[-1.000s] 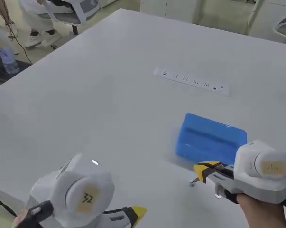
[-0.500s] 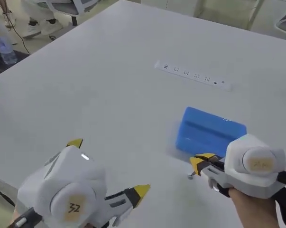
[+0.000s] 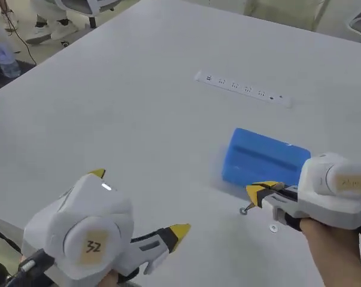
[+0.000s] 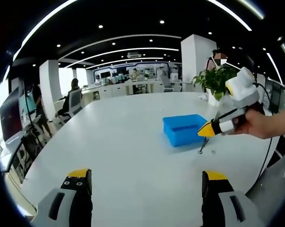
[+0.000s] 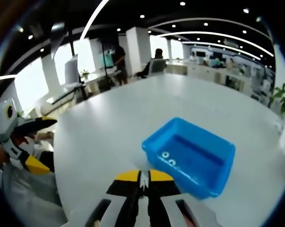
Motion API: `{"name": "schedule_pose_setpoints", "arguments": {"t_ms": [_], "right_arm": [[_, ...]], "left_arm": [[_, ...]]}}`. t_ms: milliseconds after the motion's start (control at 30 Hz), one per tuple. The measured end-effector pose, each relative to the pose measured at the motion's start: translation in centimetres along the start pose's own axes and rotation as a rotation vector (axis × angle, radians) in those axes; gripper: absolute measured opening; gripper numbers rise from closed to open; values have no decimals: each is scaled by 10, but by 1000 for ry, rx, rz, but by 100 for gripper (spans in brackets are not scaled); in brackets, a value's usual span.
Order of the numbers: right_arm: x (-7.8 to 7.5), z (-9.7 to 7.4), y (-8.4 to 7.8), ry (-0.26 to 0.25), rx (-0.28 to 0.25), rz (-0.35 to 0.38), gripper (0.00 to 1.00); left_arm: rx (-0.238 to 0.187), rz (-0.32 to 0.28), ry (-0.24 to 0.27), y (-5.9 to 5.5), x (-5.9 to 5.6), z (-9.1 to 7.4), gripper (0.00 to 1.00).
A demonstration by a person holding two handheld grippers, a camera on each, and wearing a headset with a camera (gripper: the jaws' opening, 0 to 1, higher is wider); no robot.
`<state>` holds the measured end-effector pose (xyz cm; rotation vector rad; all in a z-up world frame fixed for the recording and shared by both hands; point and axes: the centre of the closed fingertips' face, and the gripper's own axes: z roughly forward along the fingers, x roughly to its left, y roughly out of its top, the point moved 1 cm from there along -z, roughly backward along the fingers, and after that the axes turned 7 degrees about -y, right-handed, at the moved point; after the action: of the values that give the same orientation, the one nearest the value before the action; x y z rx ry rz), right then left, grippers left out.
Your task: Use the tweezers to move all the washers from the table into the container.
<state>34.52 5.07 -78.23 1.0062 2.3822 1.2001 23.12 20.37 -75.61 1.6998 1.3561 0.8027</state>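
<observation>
My left gripper (image 3: 138,202) has risen since a second ago. It hovers nearest me over the table (image 3: 138,119), jaws wide and empty. Beyond it, one washer (image 3: 273,228) lies on the table by my right hand. My right gripper (image 3: 261,192) reaches in from the right, clamped on the tweezers (image 3: 249,205), whose tip is down at the table beside the container (image 3: 252,176). Washers (image 5: 168,157) lie inside it. A power strip (image 3: 243,96) lies farther off.

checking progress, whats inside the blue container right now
The right gripper view shows a few washers on the floor of the blue container, by its near wall; the rest of the floor looks bare. In the head view the right tool covers its near corner.
</observation>
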Motion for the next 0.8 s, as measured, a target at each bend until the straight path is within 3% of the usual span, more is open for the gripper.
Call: {"name": "schedule_pose_setpoints", "arguments": {"t_ms": [333, 467, 533, 633, 800], "right_arm": [[-12, -20, 22, 27, -52, 37, 2], [-22, -24, 28, 7, -65, 40, 2], [-24, -25, 31, 5, -72, 45, 2], [-30, -27, 36, -7, -84, 36, 2], [-39, -27, 43, -25, -98, 24, 2]], "left_arm": [[-14, 0, -7, 1, 0, -1, 99], [11, 23, -11, -2, -1, 0, 99], [-2, 19, 0, 0, 0, 0, 99], [35, 19, -17, -5, -2, 2, 99], [-5, -1, -21, 1, -3, 0, 99]]}}
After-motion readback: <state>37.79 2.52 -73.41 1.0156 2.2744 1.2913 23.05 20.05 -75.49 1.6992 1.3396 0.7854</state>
